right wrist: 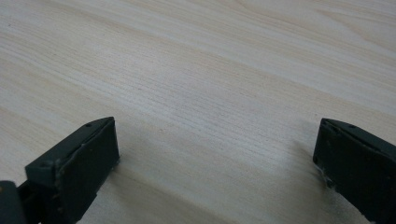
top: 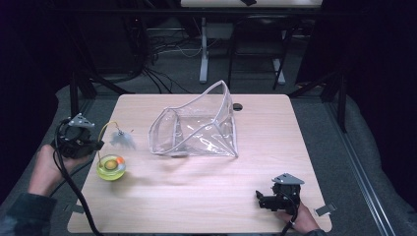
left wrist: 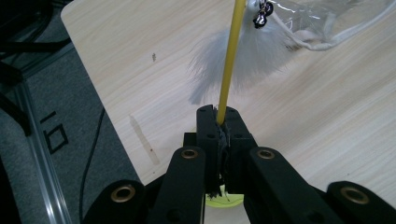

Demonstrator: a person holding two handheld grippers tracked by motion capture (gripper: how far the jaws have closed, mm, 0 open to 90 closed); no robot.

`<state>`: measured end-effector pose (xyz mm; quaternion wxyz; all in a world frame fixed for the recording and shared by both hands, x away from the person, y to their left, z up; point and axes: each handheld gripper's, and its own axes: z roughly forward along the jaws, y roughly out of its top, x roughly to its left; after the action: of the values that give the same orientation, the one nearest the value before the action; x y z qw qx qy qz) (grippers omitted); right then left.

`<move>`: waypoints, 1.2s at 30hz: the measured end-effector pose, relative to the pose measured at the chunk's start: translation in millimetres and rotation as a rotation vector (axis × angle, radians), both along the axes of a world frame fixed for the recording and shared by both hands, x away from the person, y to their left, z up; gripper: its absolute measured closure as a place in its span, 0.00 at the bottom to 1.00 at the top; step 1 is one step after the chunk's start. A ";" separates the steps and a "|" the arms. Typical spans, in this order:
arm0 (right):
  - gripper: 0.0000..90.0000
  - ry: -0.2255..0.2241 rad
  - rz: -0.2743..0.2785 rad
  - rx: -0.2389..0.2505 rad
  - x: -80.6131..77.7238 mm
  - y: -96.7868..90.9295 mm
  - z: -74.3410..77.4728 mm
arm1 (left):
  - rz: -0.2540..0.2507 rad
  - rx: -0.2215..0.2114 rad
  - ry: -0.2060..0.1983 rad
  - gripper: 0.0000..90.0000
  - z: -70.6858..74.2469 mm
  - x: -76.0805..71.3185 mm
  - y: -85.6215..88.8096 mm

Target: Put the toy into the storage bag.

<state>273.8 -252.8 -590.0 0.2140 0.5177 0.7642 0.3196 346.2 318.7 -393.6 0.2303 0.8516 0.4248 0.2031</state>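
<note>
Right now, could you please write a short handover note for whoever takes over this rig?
Left claw: shut on the yellow wand of the cat toy, held above the table's left edge.
Right claw: open, holding nothing, low over the table near its front right corner.
Things: the toy's white feather hangs just left of the clear bag; its round yellow-green base sits on the table near the left claw. The bag stands with its mouth open.
Done: toy gripped.
Left: probably putting the toy into the bag; the right claw could steady the bag.

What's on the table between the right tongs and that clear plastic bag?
Nothing: in the high view, bare wood runs from the right tongs up to the clear plastic bag. The right gripper view shows the same bare table ahead of its open jaws.
</note>
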 end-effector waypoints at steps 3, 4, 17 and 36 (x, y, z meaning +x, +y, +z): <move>0.00 0.000 0.000 0.000 0.0 0.0 0.0 | 0.002 0.011 0.007 0.98 2.3 4.7 0.8; 0.00 0.000 0.000 0.000 0.0 0.0 0.0 | 0.000 0.020 0.013 0.98 3.4 6.6 0.9; 0.00 0.000 0.000 0.000 0.0 0.0 0.0 | 0.008 0.041 0.034 0.98 11.3 31.2 1.9; 0.00 0.002 0.001 -0.005 0.0 -0.2 0.2 | 0.029 0.060 0.046 0.98 24.8 58.5 -0.4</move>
<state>273.8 -253.0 -589.9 0.2144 0.5171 0.7655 0.3172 404.7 318.3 -368.8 0.1920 0.8563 0.4361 0.1994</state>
